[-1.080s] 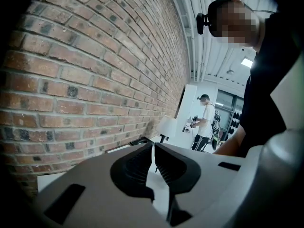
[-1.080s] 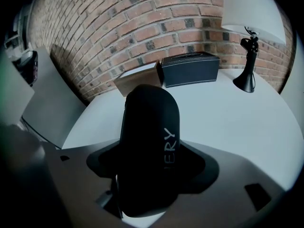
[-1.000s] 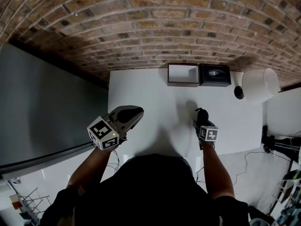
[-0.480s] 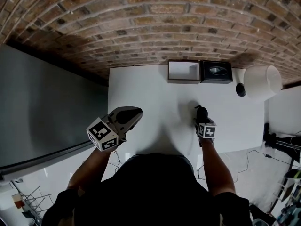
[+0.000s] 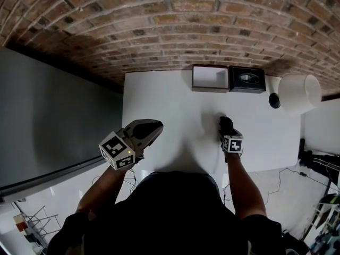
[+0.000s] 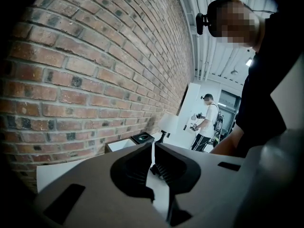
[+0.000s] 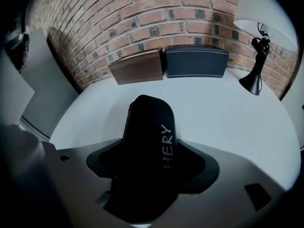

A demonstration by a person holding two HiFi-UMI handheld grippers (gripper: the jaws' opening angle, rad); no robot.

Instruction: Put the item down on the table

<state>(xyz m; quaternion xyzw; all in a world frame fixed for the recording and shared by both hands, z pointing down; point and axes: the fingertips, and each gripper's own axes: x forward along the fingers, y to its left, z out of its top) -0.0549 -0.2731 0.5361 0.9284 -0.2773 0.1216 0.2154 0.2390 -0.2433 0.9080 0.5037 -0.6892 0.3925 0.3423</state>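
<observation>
The item is a black, rounded case (image 7: 149,141) with white lettering on its side. My right gripper (image 7: 151,167) is shut on it, with the case sticking out forward past the jaws. In the head view the case (image 5: 225,123) and right gripper (image 5: 227,127) are over the near right part of the white table (image 5: 170,100). Whether the case touches the tabletop I cannot tell. My left gripper (image 5: 150,129) hovers at the table's near left edge, shut with only a thin slit between its jaws (image 6: 153,163) and nothing in them.
A brown wooden box (image 5: 208,77) and a black box (image 5: 247,79) stand side by side at the table's far edge against the brick wall. A white-shaded lamp (image 5: 297,93) with a black base stands at the far right. Another person (image 6: 205,122) stands far off.
The right gripper with the case has edged slightly farther out over the table. The left gripper has stayed where it was.
</observation>
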